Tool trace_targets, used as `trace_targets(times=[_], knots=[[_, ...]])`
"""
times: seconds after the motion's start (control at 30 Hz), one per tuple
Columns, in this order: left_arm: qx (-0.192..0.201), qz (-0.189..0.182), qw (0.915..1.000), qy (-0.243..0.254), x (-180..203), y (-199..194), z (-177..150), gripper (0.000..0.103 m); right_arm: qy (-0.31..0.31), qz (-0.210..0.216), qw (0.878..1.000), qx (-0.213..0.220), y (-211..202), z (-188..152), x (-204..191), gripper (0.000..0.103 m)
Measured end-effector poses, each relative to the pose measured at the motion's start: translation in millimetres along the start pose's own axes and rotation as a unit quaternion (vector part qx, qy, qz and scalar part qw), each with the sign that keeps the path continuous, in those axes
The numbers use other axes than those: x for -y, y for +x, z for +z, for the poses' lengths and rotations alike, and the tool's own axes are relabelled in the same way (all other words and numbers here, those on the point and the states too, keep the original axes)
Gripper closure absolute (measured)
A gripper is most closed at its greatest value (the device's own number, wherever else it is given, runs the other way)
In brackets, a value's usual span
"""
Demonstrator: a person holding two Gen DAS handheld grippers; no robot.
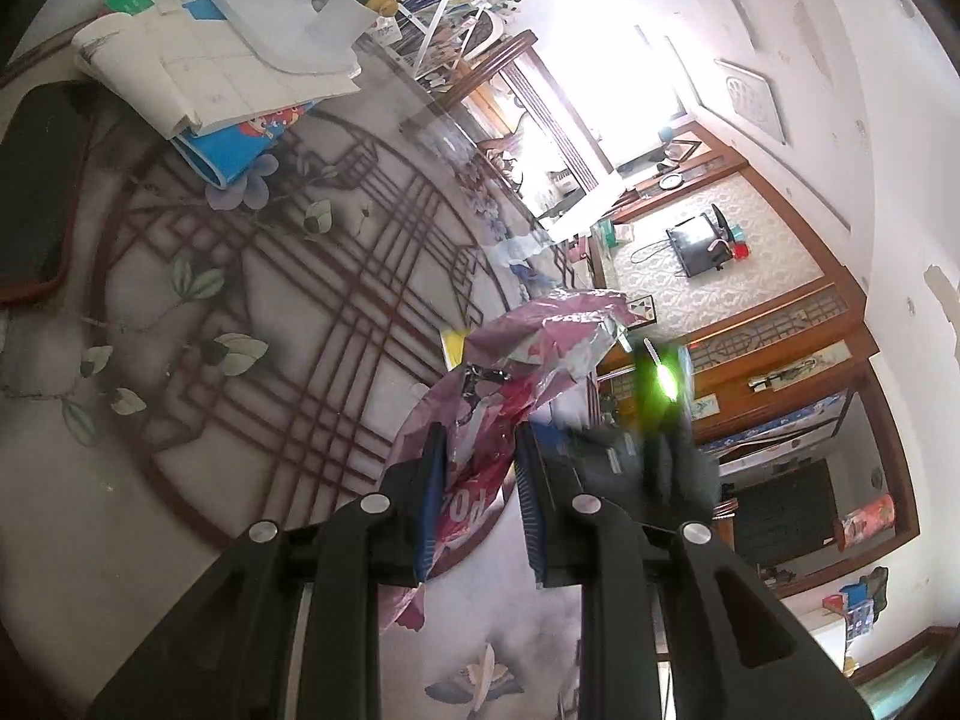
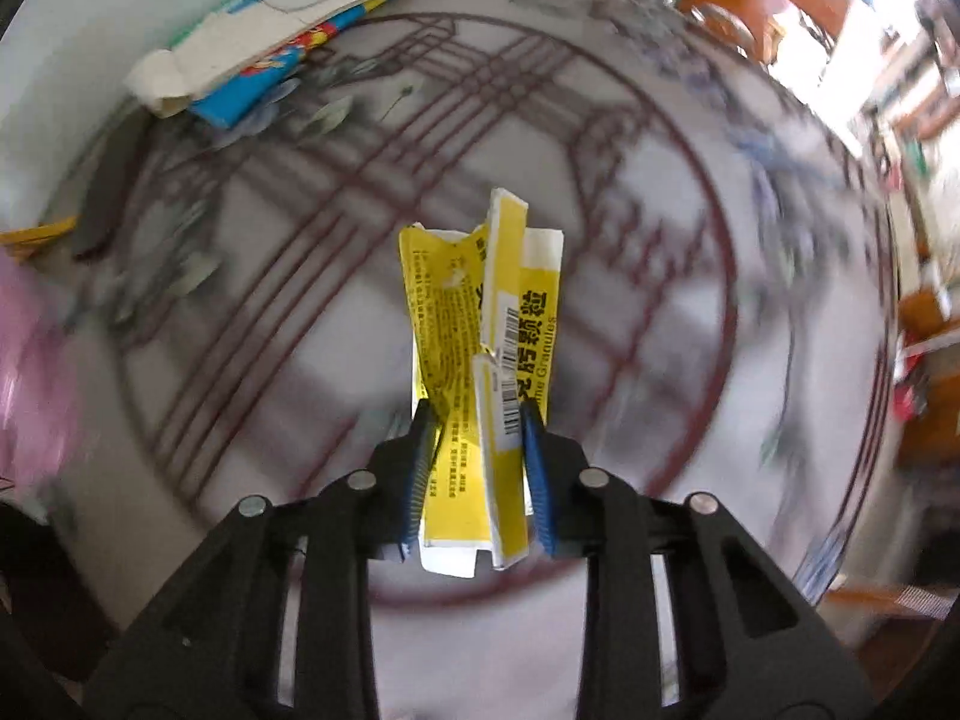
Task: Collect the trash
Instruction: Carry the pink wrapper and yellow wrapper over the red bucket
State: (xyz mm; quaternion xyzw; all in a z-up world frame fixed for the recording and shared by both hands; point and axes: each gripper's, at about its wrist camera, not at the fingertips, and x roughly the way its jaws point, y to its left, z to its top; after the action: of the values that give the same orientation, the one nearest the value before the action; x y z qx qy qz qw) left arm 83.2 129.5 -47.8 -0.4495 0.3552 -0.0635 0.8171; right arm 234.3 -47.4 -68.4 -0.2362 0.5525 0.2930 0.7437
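A: Pinching the flattened yellow carton [image 2: 480, 360] at bottom centre of the right wrist view, your right gripper [image 2: 480, 420] has both blue pads squeezing its lower end; the rest sticks up past the fingertips.

B: And the left?

A: Your left gripper [image 1: 480, 450] is nearly closed on the crumpled pink bag [image 1: 510, 372], low centre of its frame. The bag billows up and right beyond the pads.

B: Risks?

A: The carton is held only by its end, so a quick swing could lever it loose onto the patterned table [image 2: 660, 300]. The bag is thin film; it may slip through your pads.

B: Further off?

A: Stacked papers [image 1: 210, 72] sit upper left, well clear.
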Motion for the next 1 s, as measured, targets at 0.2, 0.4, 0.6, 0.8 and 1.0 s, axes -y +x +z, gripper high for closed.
trace_targets(times=[0.2,0.4,0.6,0.8,1.0], knots=[[-0.007,0.013,0.9997,0.019,5,4,-4,0.082,0.089,0.034,0.995,0.031,-35,-88,1,0.074],[-0.047,0.030,0.9950,0.083,29,24,-25,0.082,0.199,0.045,0.973,0.109,-65,-154,21,0.074],[-0.067,0.044,0.9815,0.174,63,35,-55,0.082,0.238,0.009,0.955,0.178,-84,-205,14,0.074],[-0.051,0.058,0.9709,0.227,90,29,-74,0.082,0.257,0.000,0.938,0.232,-110,-235,19,0.074],[-0.018,0.106,0.9448,0.310,117,24,-99,0.082,0.277,-0.005,0.920,0.278,-132,-263,32,0.074]])
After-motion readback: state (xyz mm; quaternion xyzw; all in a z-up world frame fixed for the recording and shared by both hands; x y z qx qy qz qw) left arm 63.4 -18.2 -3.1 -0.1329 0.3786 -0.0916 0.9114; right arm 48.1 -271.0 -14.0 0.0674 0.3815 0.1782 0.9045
